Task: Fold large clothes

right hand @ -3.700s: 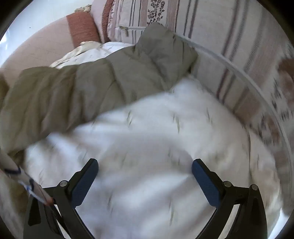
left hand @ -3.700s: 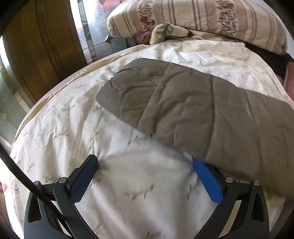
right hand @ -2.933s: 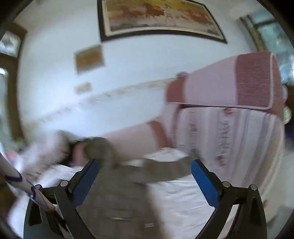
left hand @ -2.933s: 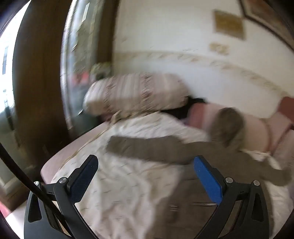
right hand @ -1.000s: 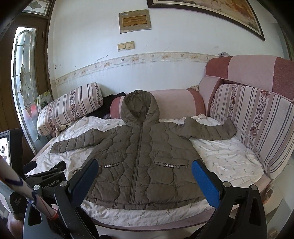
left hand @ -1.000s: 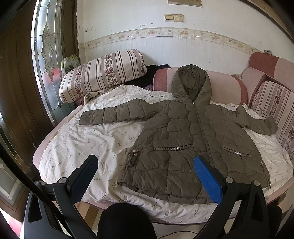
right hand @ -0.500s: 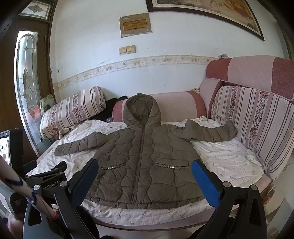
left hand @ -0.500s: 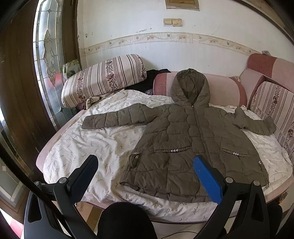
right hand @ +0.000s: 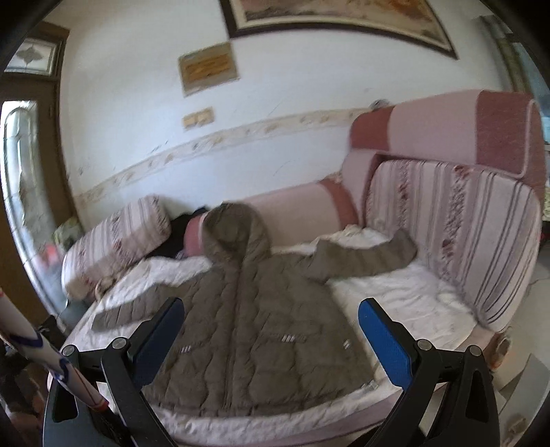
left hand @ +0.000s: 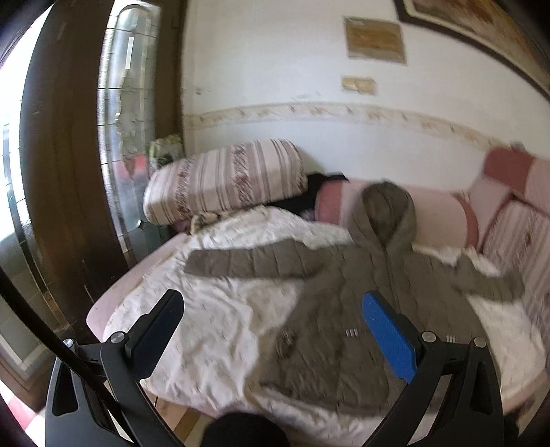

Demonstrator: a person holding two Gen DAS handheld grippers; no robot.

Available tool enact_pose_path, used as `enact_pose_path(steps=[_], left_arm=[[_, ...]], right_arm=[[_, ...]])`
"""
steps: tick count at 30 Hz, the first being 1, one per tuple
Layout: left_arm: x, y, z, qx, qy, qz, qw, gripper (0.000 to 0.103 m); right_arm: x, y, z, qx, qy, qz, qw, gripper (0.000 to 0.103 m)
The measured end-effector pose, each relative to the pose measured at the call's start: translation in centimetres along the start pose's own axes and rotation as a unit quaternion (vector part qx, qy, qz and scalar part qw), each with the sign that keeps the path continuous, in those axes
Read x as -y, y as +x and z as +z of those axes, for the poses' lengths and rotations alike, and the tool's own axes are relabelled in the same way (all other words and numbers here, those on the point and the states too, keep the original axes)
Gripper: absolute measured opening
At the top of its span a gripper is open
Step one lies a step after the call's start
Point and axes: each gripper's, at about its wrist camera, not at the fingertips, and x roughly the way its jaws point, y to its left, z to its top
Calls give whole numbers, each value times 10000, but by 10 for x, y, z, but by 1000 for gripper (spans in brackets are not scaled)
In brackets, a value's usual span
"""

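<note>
The coat (right hand: pixel 247 326) lies spread flat on the bed (right hand: pixel 405 299), sleeves out, no fold made; both the left hand-held gripper (left hand: pixel 275 330) and the right hand-held gripper (right hand: pixel 271 326) are released, holding nothing.

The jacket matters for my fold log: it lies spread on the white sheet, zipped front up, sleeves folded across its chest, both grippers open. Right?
Not quite: the jacket has both sleeves spread outward, as the right wrist view shows. Left gripper and right gripper are open.

I count one olive hooded puffer coat (right hand: pixel 247 330), with two sleeves spread at nine and three o'clock, two striped floral cushions (right hand: pixel 117 247) (right hand: pixel 457 247), one white sheet (left hand: pixel 213 330), and two framed pictures (right hand: pixel 208 67) (right hand: pixel 337 17) at twelve o'clock
</note>
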Motion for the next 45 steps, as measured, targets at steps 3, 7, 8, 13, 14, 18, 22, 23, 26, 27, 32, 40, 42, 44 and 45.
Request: enact_pose_path(steps=[3, 7, 8, 13, 14, 18, 22, 23, 26, 27, 32, 40, 42, 44, 45], left_arm=[[-14, 6, 24, 114, -280, -22, 9995, 103], [-22, 14, 52, 243, -589, -207, 9978, 103], [-23, 16, 58, 246, -641, -259, 9973, 103], [-9, 52, 99, -365, -1019, -1056, 9885, 103], [-4, 58, 107, -552, -1053, -1235, 9852, 103], [40, 75, 141, -1244, -865, -2018, 9676, 103], [101, 68, 155, -1447, -89, -2244, 9636, 103], [115, 65, 157, -1483, 67, -2308, 9616, 103], [151, 51, 161, -1607, 581, -2615, 9500, 103], [165, 45, 162, -1637, 828, -2711, 9449, 103], [195, 38, 165, -1496, 1382, -2901, 9351, 103], [199, 102, 159, -1777, 1281, -2637, 9394, 103], [196, 123, 149, -2017, 1131, -2731, 9338, 103], [194, 148, 136, -2221, 1015, -2895, 9255, 103], [192, 164, 128, -2276, 855, -2824, 9280, 103]], right_arm=[[8, -7, 17, 217, 40, -140, 9997, 103], [17, -5, 39, 265, 10, -290, 9992, 103], [19, -3, 44, 272, -6, -334, 9991, 103], [25, 23, 70, 269, -92, -504, 9983, 103], [25, 31, 75, 230, -135, -563, 9981, 103], [38, 86, 89, -87, -28, -691, 9976, 103], [64, 150, 88, -593, 362, -800, 9944, 103], [70, 162, 87, -708, 459, -832, 9930, 103], [88, 195, 77, -973, 794, -972, 9873, 103], [93, 204, 75, -1048, 822, -992, 9861, 103], [105, 239, 64, -1252, 739, -1188, 9822, 103], [139, 278, 52, -1435, 894, -1582, 9728, 103], [156, 285, 50, -1447, 1011, -1754, 9685, 103], [172, 291, 50, -1439, 1198, -1764, 9663, 103], [183, 295, 50, -1429, 1316, -1781, 9647, 103]])
